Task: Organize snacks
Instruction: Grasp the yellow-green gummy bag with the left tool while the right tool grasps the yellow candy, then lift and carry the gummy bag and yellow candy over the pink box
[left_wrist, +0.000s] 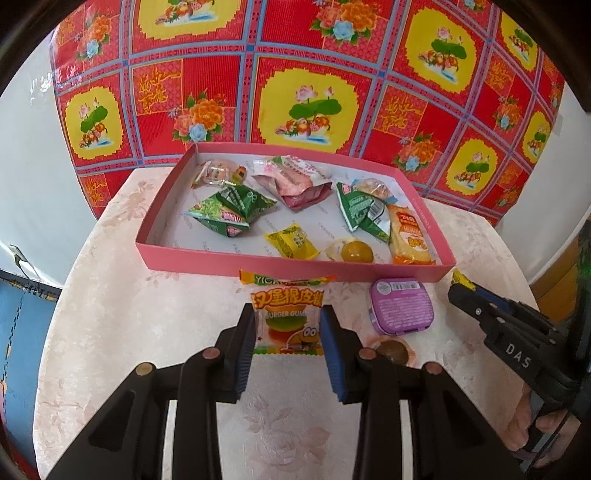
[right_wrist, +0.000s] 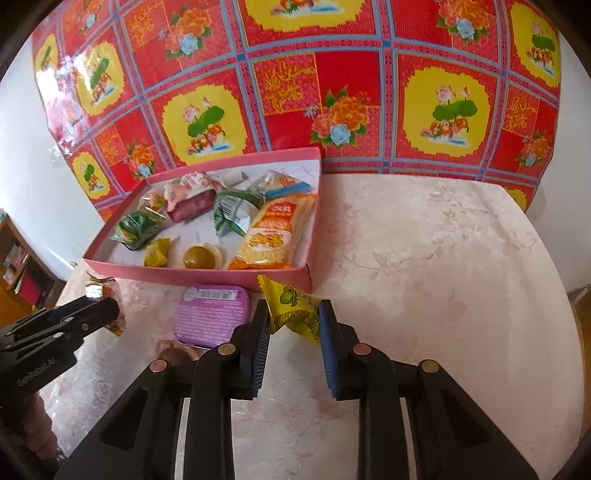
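Tray (left_wrist: 159, 254) sits at the back of the table (left_wrist: 110, 332), against the cloth (left_wrist: 221, 74) hanging behind. Snack packets lie inside it. In front of the tray, on the table: gummy packet (left_wrist: 286, 321) to the left, tin (left_wrist: 400, 308) just right of it, candy packet (right_wrist: 295, 310) further right, by the tray's near right corner.

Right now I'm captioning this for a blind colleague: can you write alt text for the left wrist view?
The left gripper brackets a burger gummy packet lying on a pale floral table, just before a pink tray of assorted snacks. A purple tin lies beside it.
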